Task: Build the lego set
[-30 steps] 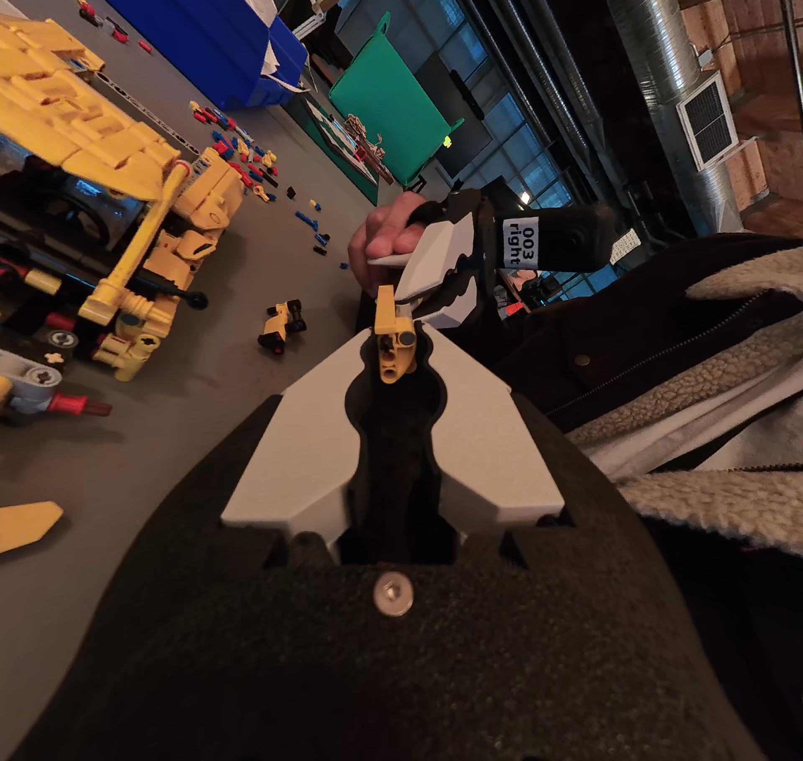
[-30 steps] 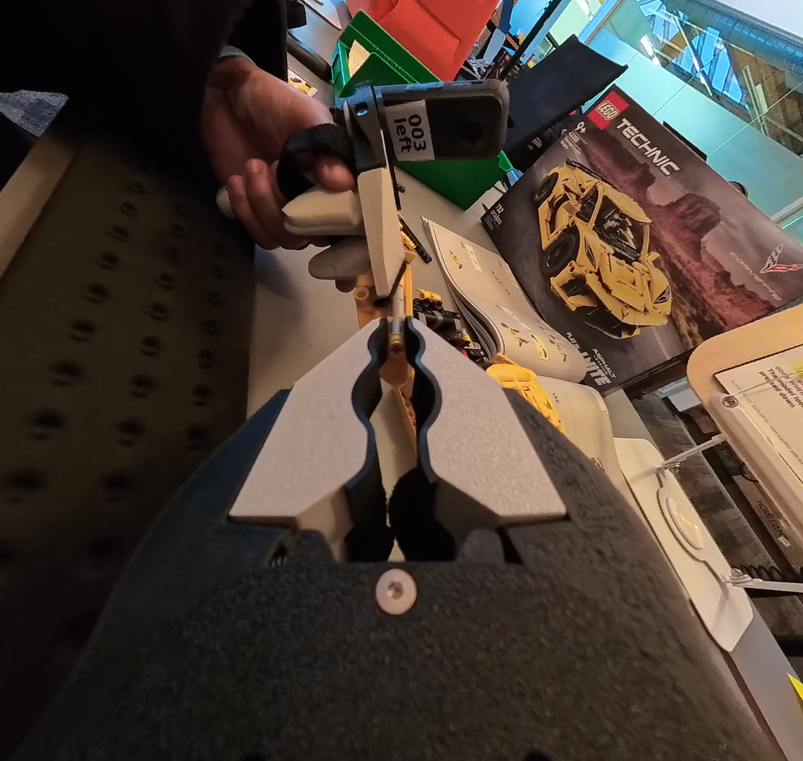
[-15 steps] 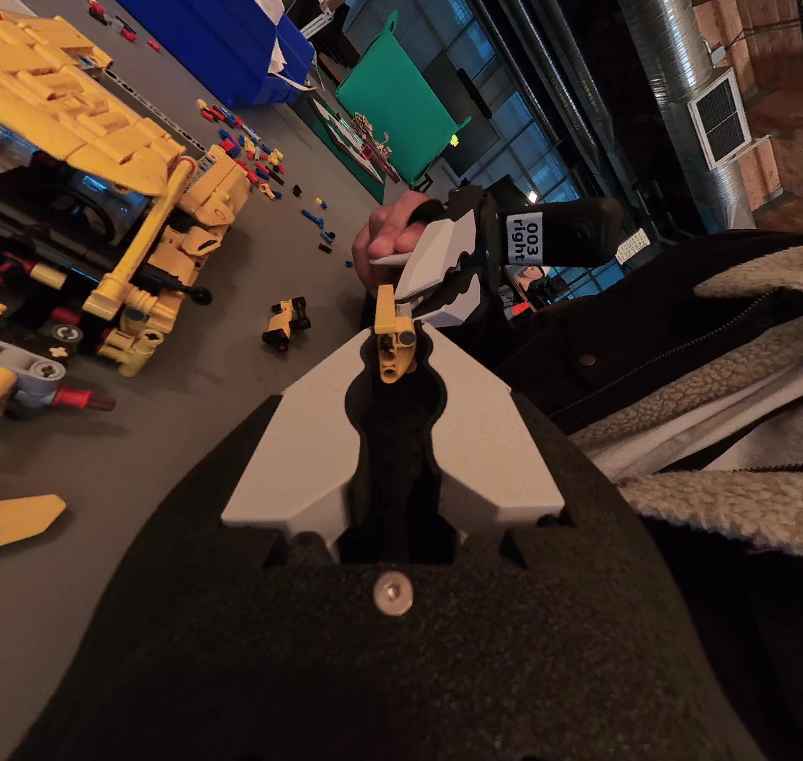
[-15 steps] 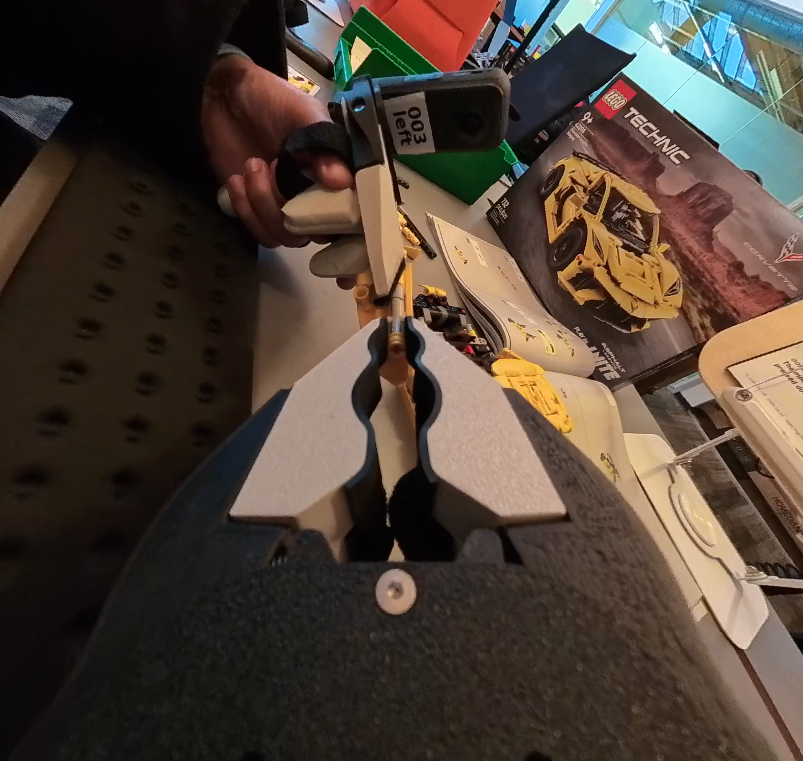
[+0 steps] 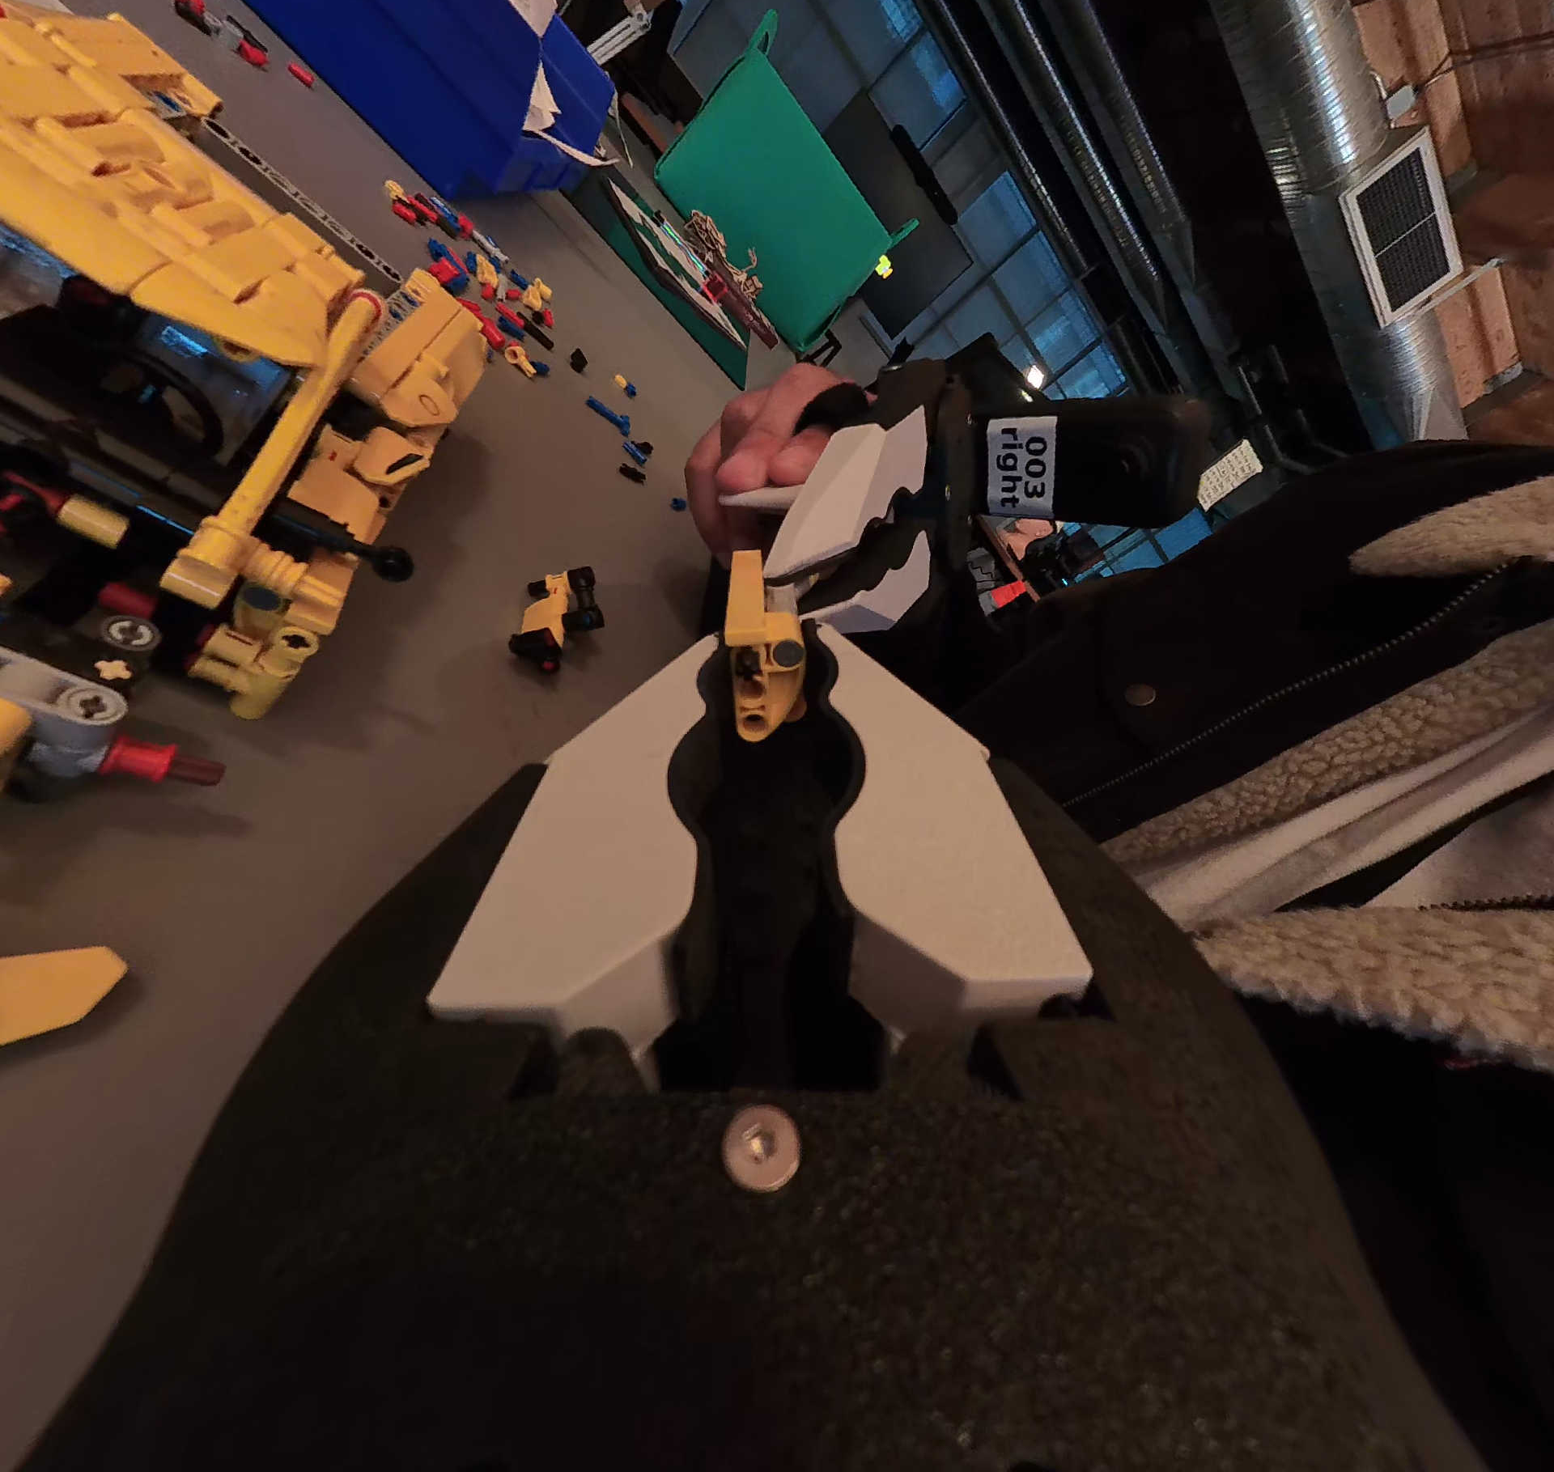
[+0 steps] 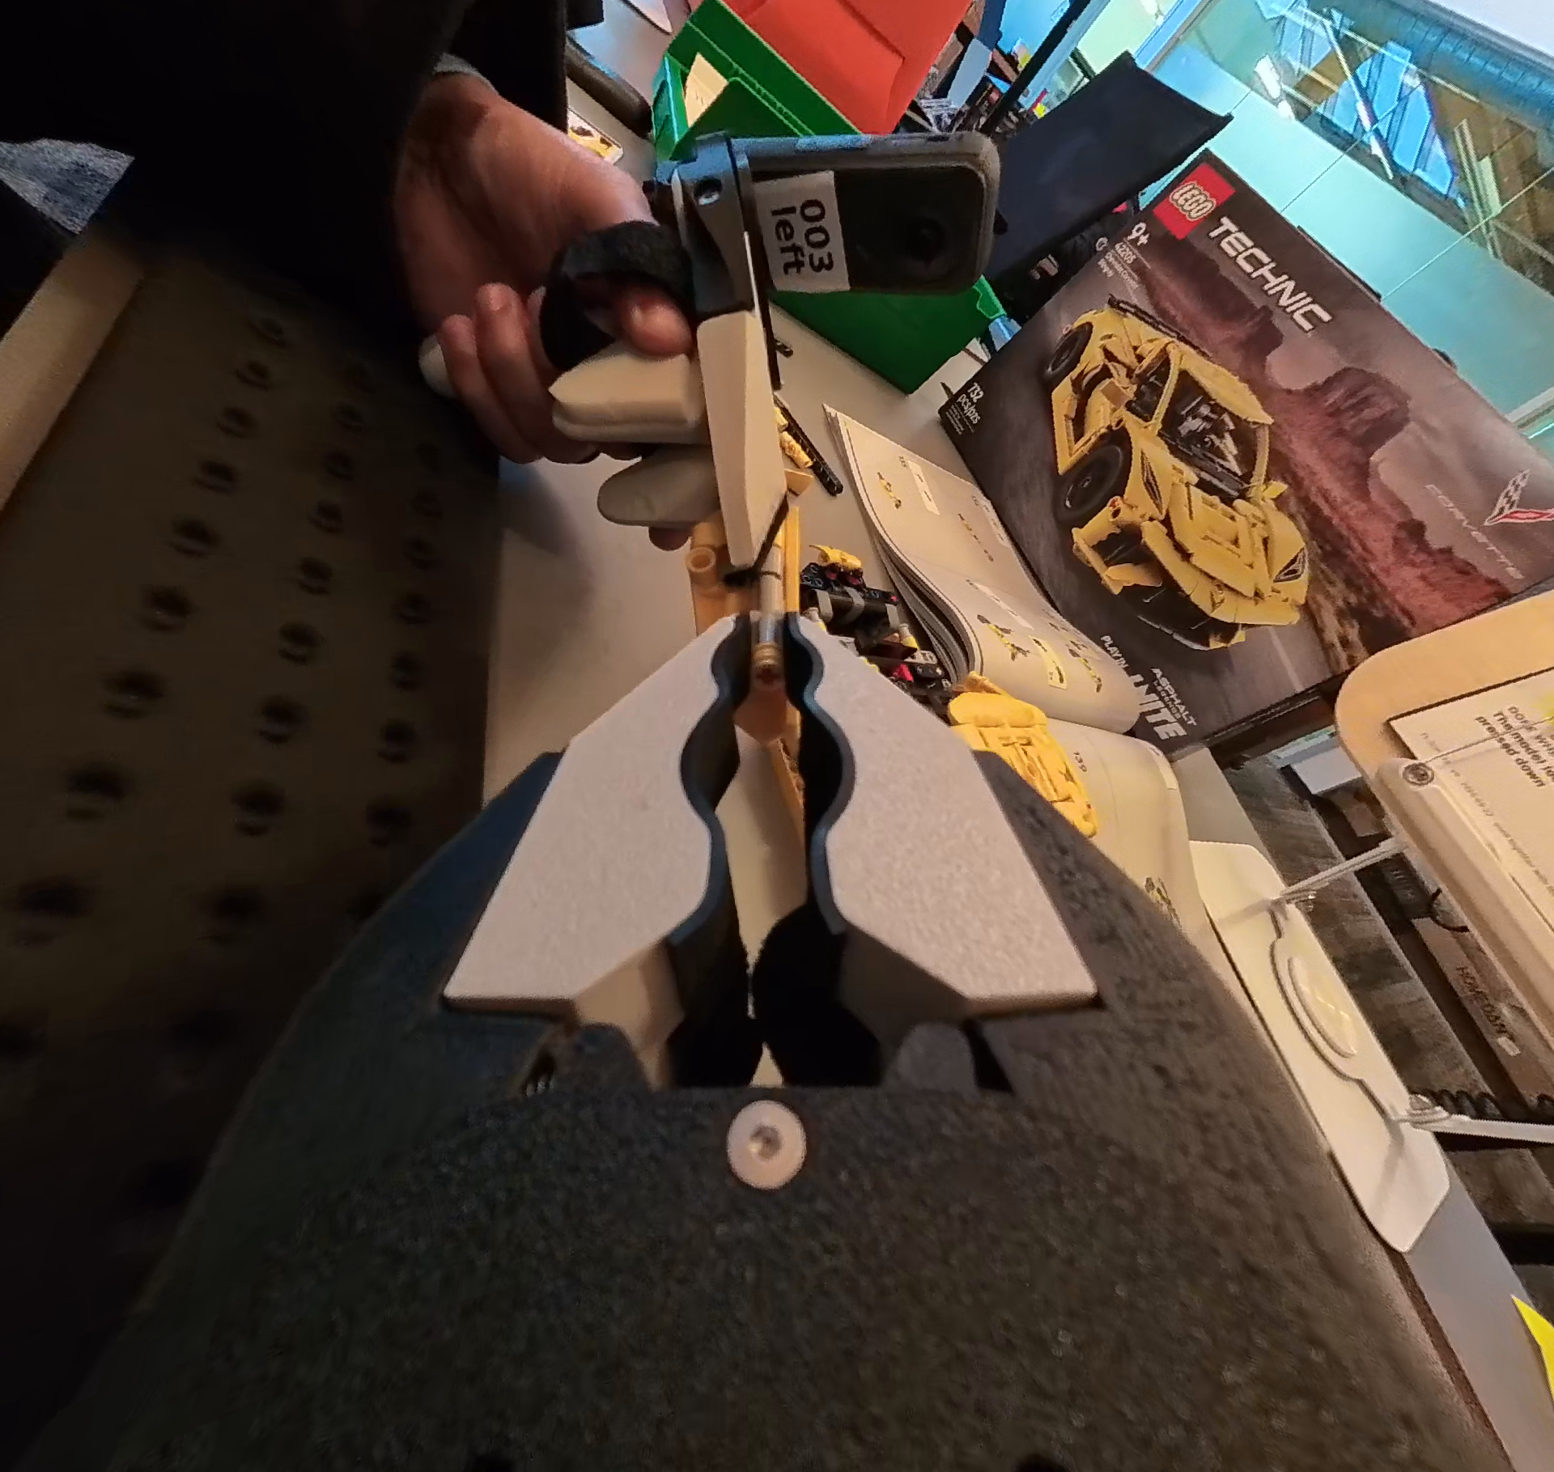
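Note:
My left gripper [image 5: 761,658] is shut on a small yellow Technic piece [image 5: 757,666], held in the air above the grey table. My right gripper [image 6: 767,645] is shut on a thin grey pin [image 6: 767,633] whose far end meets that yellow piece. In the left wrist view the right gripper [image 5: 786,587] comes in from the upper right, its tips at the piece's top. In the right wrist view the left gripper [image 6: 744,570] points down onto the pin from above. The half-built yellow car [image 5: 168,254] lies at the left on the table.
Loose red, blue, yellow and black parts [image 5: 504,313] are scattered behind the car, with a small yellow-black subassembly [image 5: 559,616] nearer. A blue bin [image 5: 437,36] stands at the back. The open instruction booklet [image 6: 967,582], set box [image 6: 1244,456] and green bins [image 6: 807,212] lie ahead in the right wrist view. Left and right tips are no more than a few centimetres apart.
Both grippers stay shut and joined at the piece. The pair has shifted slightly, so the background has slid a little in both views.

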{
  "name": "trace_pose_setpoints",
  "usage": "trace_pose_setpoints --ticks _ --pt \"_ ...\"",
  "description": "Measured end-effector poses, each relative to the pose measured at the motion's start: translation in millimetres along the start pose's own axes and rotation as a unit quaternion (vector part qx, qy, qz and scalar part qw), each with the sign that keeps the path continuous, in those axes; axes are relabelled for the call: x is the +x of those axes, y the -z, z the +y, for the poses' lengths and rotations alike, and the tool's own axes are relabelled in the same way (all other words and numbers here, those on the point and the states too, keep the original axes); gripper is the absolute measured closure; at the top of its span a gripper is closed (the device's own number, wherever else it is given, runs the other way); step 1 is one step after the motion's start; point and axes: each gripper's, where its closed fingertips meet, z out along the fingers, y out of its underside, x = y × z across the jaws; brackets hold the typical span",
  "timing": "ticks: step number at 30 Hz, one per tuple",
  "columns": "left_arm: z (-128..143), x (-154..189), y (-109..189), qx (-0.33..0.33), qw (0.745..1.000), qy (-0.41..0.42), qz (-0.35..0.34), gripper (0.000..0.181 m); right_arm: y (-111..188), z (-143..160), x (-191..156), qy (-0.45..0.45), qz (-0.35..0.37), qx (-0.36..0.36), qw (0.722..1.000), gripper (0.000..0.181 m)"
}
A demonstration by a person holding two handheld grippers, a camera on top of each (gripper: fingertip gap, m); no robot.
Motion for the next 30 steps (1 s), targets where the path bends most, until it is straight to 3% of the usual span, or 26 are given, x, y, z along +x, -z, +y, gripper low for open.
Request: trace_pose_setpoints --ticks 13,18,20,22,23,24,26,28,30 --pt "5 -2 -1 -0.019 1.0 0.001 -0.004 0.166 1 3 -4 0.003 -0.007 -0.005 1.0 0.175" --pt "4 2 -1 -0.013 1.0 -0.001 0.005 0.166 2 0 -3 0.008 0.0 0.001 1.0 0.175" --pt "-6 -4 7 0.019 1.0 0.013 -0.003 0.166 6 11 3 0.007 0.007 -0.031 0.999 0.175" --pt "-33 -13 39 0.123 0.989 0.076 0.012 0.167 26 18 21 -0.037 0.032 -0.015 0.999 0.175" --pt "-32 -13 39 0.124 0.991 0.057 -0.002 0.167 31 7 25 -0.071 0.029 0.023 0.997 0.175" --pt "-22 -7 27 0.082 0.996 0.002 -0.022 0.166 31 0 26 -0.096 0.019 0.041 0.994 0.175" --pt "-14 -4 16 0.045 0.997 -0.044 -0.04 0.165 24 2 16 -0.152 -0.029 0.034 0.987 0.175" --pt "-20 -5 22 0.069 0.996 -0.041 -0.042 0.166 22 5 8 -0.251 -0.088 0.023 0.964 0.175" --pt "-20 -3 20 0.057 0.99 -0.11 -0.073 0.166 21 -2 5 -0.348 -0.149 0.035 0.925 0.175"
